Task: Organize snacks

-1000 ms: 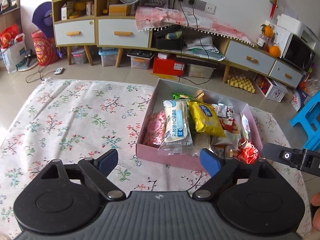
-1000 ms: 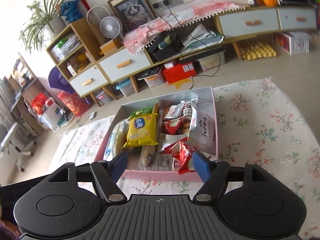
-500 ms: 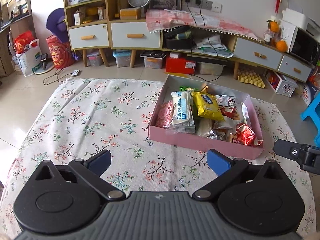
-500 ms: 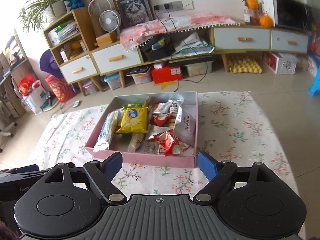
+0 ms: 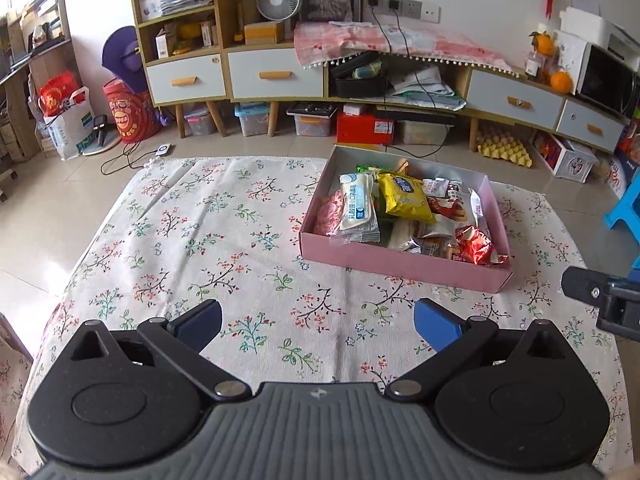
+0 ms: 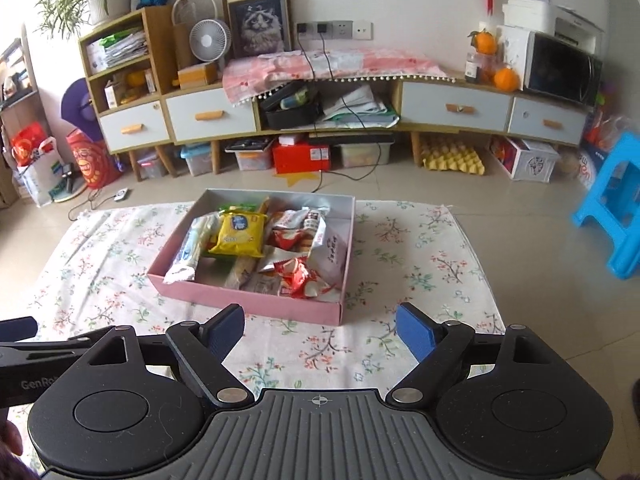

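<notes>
Left gripper [image 5: 318, 322] spread wide, empty, angled down over the cloth [image 5: 224, 240]. Right gripper [image 6: 320, 328] opening, empty, tilted down toward the snack box [image 6: 256, 300].

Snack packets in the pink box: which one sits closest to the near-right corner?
The crinkled red foil packet, lying against the box's near wall; the yellow packet sits farther back.

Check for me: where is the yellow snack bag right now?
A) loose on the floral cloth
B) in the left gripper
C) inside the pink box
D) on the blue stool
C: the yellow bag lies among other packets inside the pink box.
</notes>
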